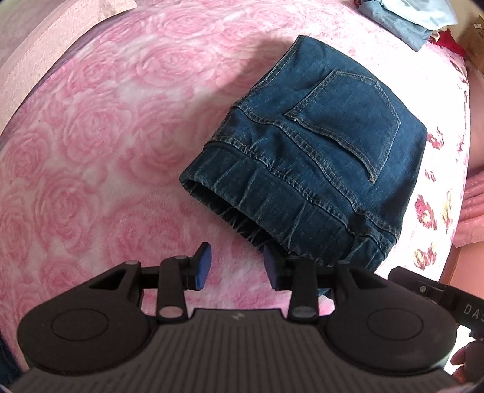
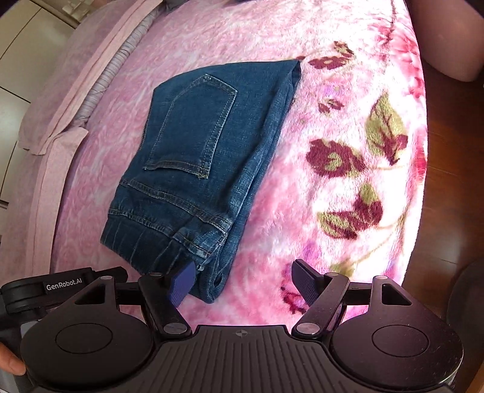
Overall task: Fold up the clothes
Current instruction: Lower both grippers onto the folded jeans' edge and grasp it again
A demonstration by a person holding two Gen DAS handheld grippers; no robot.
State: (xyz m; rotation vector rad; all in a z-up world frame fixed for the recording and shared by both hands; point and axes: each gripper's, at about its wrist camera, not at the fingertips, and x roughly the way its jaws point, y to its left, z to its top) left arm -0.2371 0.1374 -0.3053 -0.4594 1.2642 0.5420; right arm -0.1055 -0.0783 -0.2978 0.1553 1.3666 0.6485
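A pair of dark blue jeans (image 1: 320,157) lies folded into a compact block on the pink rose-patterned blanket (image 1: 106,145), back pocket up. My left gripper (image 1: 237,267) is open and empty at the near waistband edge, its right finger touching or just over the denim. In the right wrist view the jeans (image 2: 205,157) lie ahead and left. My right gripper (image 2: 243,284) is open and empty, with the near corner of the jeans between its fingers beside the left fingertip (image 2: 181,284).
A pile of light blue clothes (image 1: 405,21) sits at the far right of the bed. The blanket's flowered border (image 2: 357,169) runs along the bed edge, with wooden floor (image 2: 447,196) beyond. A pink pillow (image 2: 66,90) lies at the far left.
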